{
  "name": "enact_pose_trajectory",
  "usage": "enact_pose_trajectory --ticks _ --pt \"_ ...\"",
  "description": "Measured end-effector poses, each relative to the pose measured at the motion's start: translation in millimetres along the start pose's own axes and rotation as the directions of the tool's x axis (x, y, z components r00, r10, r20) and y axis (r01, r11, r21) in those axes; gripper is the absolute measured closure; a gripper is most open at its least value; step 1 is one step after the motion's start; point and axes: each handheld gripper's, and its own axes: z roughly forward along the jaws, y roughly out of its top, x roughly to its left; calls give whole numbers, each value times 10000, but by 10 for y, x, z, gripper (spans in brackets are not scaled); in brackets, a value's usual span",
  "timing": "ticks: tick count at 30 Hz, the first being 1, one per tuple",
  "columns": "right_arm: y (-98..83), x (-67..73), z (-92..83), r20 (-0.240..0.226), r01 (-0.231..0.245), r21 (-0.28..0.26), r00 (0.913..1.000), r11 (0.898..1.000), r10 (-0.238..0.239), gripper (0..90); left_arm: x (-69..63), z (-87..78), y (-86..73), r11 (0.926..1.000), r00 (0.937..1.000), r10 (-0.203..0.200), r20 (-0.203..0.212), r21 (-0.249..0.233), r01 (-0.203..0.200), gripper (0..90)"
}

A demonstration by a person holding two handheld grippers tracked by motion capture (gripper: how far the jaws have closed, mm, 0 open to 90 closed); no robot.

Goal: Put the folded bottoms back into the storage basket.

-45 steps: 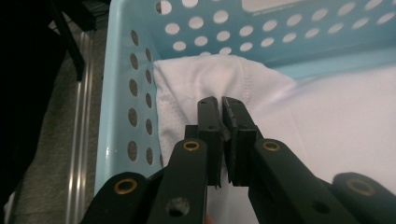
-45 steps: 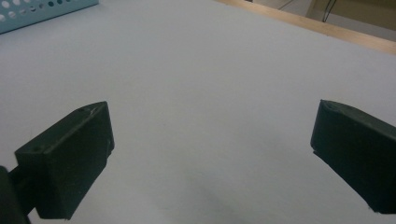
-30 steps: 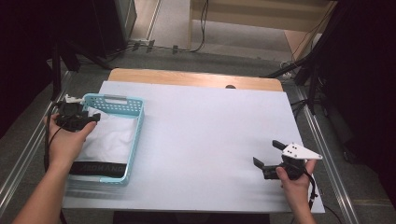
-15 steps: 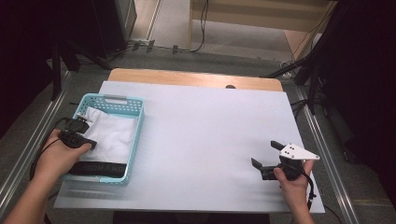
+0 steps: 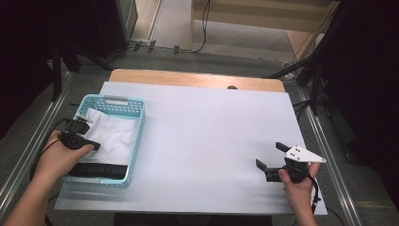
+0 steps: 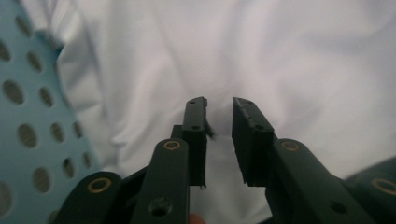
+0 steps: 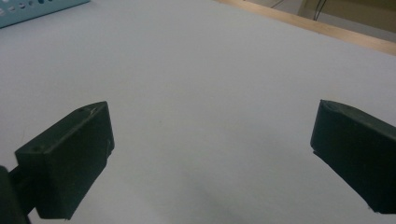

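Note:
A teal perforated basket stands at the table's left and holds a white cloth. My left gripper is over the basket's left rim and points in at the cloth. In the left gripper view its jaws stand a narrow gap apart just above the white cloth, with nothing between them, and the basket wall is at the left. My right gripper hovers wide open above the bare white tabletop at the front right. Its jaws hold nothing.
A black item with pale lettering lies across the basket's near end. The white table cover stretches between the two hands. A wooden strip runs along the far edge. Metal rails and cables flank the table.
My left hand has moved its gripper from the basket's far-left corner back along the left rim toward the person, and now points in over the cloth. The right gripper has barely shifted.

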Motion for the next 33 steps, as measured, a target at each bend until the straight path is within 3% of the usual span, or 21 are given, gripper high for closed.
enact_pose_trajectory --ticks 5,8,11,13,15,19,23,27,29,33 --pt "4 -2 13 60 -46 25 10000 10000 46 0 -97 -70 -9 9962 9988 430 214 -771 -412 740" --pt "9 10 16 38 -9 11 10000 10000 9 0 -152 -102 -12 9906 9968 556 570 -1279 -479 764" --pt "9 13 11 54 7 -10 10000 10000 -7 0 -227 -134 -22 9825 9906 787 1116 -1772 -581 762" --pt "7 6 4 57 -32 -17 10000 10000 32 0 -289 -155 -31 9741 9826 1071 1517 -2138 -732 697" --pt "5 0 -1 82 -24 -28 10000 10000 24 0 -362 -182 -38 9656 9799 1278 1530 -2448 -878 608" --pt "5 -4 -10 92 -49 -48 9999 10000 49 0 -518 -264 -48 9399 9748 1697 1449 -3213 -1159 410" --pt "10 -9 -27 80 -68 -125 9999 9999 69 0 -638 -348 -59 9126 9706 1973 1378 -3876 -1305 297" --pt "12 -18 -49 -12 -139 -240 9999 9996 138 0 -724 -387 -85 8910 9667 2137 1406 -4338 -1339 138" --pt "15 -23 -61 -20 -129 -291 9999 9995 129 0 -763 -400 -103 8770 9674 2147 1340 -4623 -1306 92" --pt "11 -36 -78 -44 -187 -315 9998 9993 186 0 -834 -410 -132 8559 9614 2253 1579 -5035 -1179 0"
